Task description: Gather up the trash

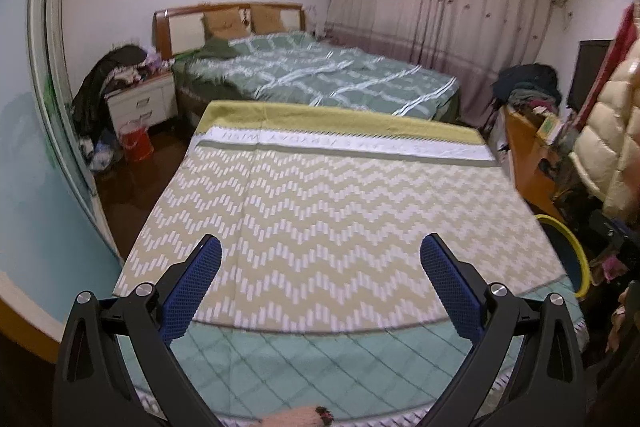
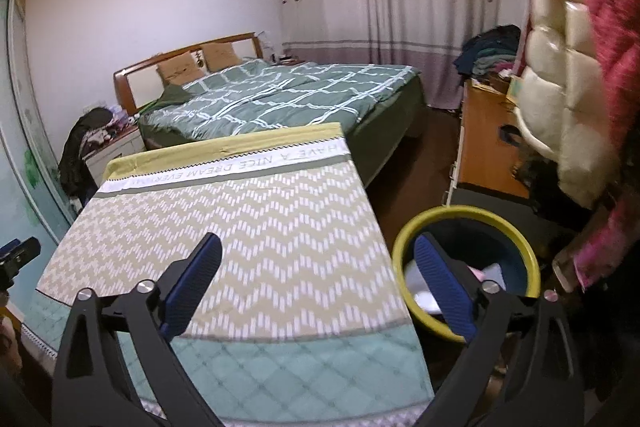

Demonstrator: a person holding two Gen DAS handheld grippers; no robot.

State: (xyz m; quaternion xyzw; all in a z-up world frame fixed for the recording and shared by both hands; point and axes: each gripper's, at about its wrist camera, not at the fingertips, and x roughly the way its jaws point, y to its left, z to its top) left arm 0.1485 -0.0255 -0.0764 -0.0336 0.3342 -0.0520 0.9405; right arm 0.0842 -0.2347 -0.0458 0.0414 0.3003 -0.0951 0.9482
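The room is a bedroom: a large wooden-framed bed with a green checked quilt (image 2: pixel 280 95) stands against the far wall, and pale pink floor-length curtains (image 2: pixel 380 11) are drawn across the window. Nearer the cameras lies the work surface, a flat bed or table covered in a beige zigzag-patterned cloth with a teal quilted border (image 1: pixel 320 203). No loose trash shows on it in either view.

Just beside the cloth's right edge stands a round bin with a yellow rim and dark blue inside (image 2: pixel 516 227), presumably placed there so that items can be dropped straight in from the surface. Pale, paper-like pieces (image 2: pixel 492 273) lie inside it; what they are cannot be told.

Both tools point downward over the near end of the cloth. The left gripper (image 1: pixel 320 259) has its blue-padded jaws spread wide and holds nothing. The right gripper (image 2: pixel 318 259) is likewise spread and empty, one finger over the bin's mouth.
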